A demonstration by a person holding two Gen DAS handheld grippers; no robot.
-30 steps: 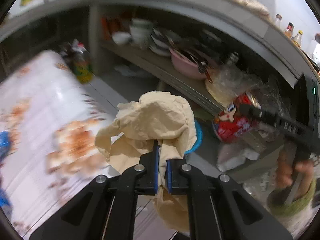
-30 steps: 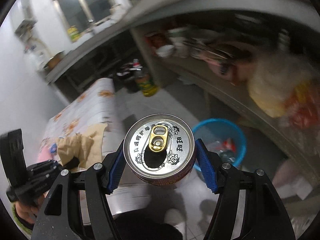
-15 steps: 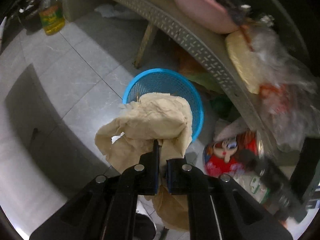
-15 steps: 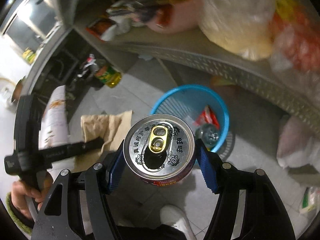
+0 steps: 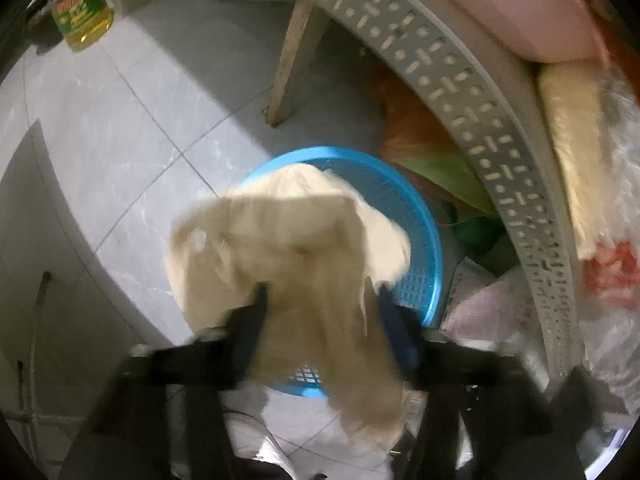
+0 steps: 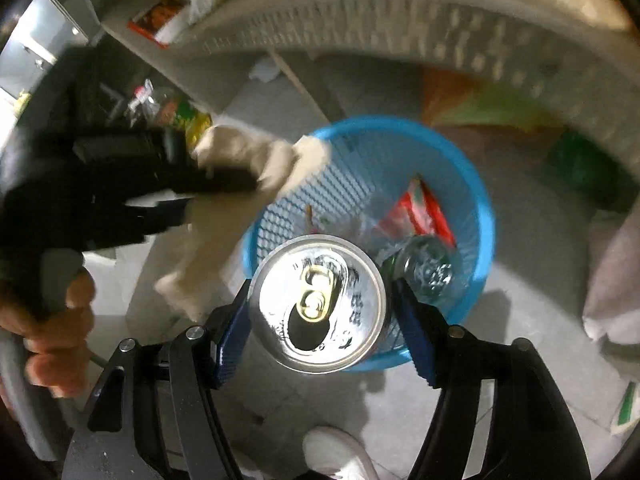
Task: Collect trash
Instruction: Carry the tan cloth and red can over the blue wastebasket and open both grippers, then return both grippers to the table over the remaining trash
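The left gripper (image 5: 320, 300) had its fingers spread wide, with the crumpled beige paper (image 5: 288, 248) loose between them, blurred, draped over the near rim of the blue basket (image 5: 416, 220); whether either finger touched it could not be told. The basket stood on the grey tile floor (image 5: 120, 128) just beyond the fingertips, toward 12 o'clock. A bottle of yellow oil (image 5: 82, 12) stood far out at 10 o'clock, and a perforated grey shelf edge (image 5: 460, 92) arced from 12 to 4 o'clock above the basket.

The right gripper (image 6: 320, 308) was clamped on an opened silver can (image 6: 318, 304), top facing the camera, its blue pads pressed to both sides. The can hung over the near rim of the same basket (image 6: 480, 200), which held a clear bottle (image 6: 428, 268) and a red wrapper (image 6: 424, 212). At 9 o'clock the person's left hand (image 6: 52, 320) gripped the other tool, the paper (image 6: 256, 160) hanging at the basket's left rim.
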